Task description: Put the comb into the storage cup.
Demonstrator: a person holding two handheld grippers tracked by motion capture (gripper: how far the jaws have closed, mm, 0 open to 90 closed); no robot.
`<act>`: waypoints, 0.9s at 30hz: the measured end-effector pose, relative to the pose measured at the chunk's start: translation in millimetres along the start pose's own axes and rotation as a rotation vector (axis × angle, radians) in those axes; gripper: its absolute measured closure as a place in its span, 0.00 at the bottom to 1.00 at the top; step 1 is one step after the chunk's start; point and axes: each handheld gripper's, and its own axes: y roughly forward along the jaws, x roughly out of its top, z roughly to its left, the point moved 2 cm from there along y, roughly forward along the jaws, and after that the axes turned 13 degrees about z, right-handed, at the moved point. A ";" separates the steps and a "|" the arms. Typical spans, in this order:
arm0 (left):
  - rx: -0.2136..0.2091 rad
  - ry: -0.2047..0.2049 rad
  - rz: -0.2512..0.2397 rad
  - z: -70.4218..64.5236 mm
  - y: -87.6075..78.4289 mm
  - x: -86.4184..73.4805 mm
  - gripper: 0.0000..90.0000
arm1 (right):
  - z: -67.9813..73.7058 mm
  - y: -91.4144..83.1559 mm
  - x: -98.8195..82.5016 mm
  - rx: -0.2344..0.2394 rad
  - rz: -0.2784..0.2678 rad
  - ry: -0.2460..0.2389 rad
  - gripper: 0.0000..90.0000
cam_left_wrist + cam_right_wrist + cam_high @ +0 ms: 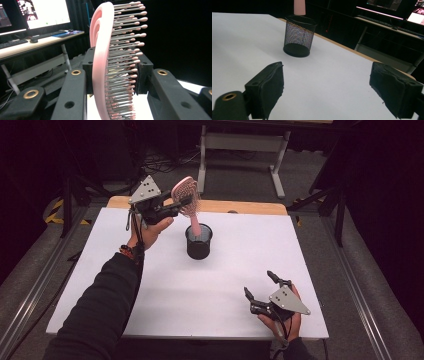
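My left gripper (181, 201) is clamped on the pink hairbrush (186, 195) head, handle pointing down, tip just at the mesh cup (199, 242) rim, far centre. My right gripper (260, 287) idles near right, jaws apart, farther off.

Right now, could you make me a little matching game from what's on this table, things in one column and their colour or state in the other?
Things:
1. hairbrush
2. mesh cup
3. left hand-held gripper
4. right hand-held gripper

States:
A. black, standing upright on the white table
B. jaws wide apart, holding nothing
C. pink, handle pointing down at the cup
D. clamped on the brush head

Pairs: 1-C, 2-A, 3-D, 4-B
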 end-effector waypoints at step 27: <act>0.002 -0.067 0.079 2.1 49.7 -31.9 0.70 | -3.0 0.4 -1.1 0.001 0.003 0.005 0.15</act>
